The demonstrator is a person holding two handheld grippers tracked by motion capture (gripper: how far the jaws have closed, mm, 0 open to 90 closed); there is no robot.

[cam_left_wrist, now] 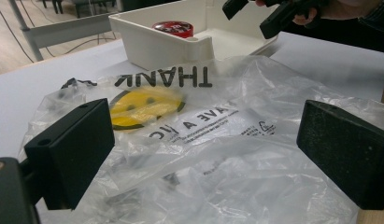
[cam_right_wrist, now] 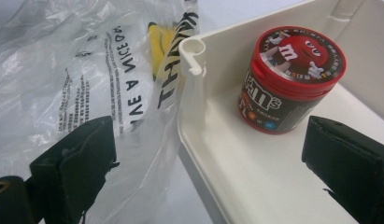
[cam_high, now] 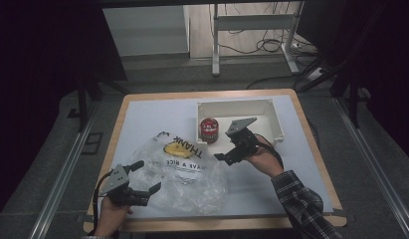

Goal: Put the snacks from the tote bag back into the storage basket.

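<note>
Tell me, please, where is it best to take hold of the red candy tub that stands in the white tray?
Probably by its round side wall, just under the red lid. The candy tub stands upright in the near left corner of the white tray, so the right gripper, now open, would best descend from above, fingers straddling it, clear of the tray wall.

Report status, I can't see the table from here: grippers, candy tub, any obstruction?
Left gripper open at the plastic bag. Right gripper open, empty, near the candy tub. Tub upright in the white tray. Tray corner between the fingers.

The left gripper (cam_left_wrist: 206,154), jaws spread, straddles the clear plastic bag (cam_left_wrist: 213,154). White tray (cam_left_wrist: 157,44) at 12 o'clock holds a red-lidded can (cam_left_wrist: 173,28).
</note>
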